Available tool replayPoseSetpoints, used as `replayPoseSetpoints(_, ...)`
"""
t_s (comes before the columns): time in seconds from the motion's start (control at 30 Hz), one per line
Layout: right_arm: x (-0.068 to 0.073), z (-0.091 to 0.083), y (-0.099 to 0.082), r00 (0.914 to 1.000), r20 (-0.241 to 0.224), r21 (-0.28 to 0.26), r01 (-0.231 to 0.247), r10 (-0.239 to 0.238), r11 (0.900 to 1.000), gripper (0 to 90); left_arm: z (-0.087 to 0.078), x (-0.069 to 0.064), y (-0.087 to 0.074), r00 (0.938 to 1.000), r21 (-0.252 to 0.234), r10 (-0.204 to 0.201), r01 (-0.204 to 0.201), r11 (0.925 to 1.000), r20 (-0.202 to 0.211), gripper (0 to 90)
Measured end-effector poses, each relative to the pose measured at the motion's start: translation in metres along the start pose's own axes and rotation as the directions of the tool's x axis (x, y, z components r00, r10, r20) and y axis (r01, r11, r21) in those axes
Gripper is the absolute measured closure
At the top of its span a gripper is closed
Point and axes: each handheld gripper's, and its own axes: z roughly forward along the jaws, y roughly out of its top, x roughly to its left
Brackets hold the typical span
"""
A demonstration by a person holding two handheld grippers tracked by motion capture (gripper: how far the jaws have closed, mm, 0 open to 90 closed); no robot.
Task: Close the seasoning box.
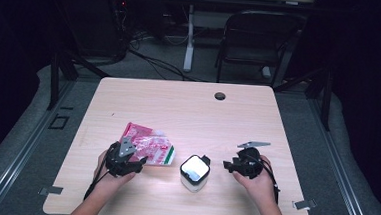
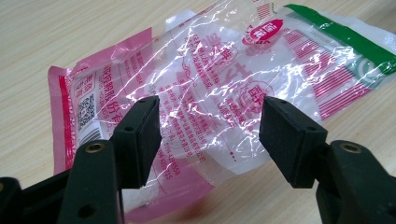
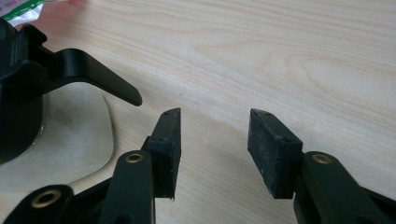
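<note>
On the near half of the surface (image 1: 188, 107), a crinkled pink-and-clear plastic bag (image 1: 148, 147) lies flat at the left, and a small white container with a black clip lid (image 1: 194, 172) stands just right of it, near the middle. The left hand-held gripper (image 2: 210, 135) hovers over the near end of the bag with its jaws standing apart, the film showing between them but not pinched. The right hand-held gripper (image 3: 212, 144) sits to the right of the container with jaws wide and nothing between them but bare wood. The likely trouble is the bag: thin, slick film lying flat may slide away or only wrinkle under the pads instead of being caught. The container's projecting black tab (image 3: 100, 77) lies close to the right jaws, so a careless sweep could tip or shove it.
</note>
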Motion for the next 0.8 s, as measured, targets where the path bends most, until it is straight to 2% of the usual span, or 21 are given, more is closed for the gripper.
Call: replayPoseSetpoints(0.8,-0.0011,0.0037,-0.0022,0.9999,-0.001,-0.006,-0.014,0.014,0.9999,52.7,0.0037,0.0047,-0.0017,0.9996,0.009,-0.025,0.024,0.9997,0.010,38.7)
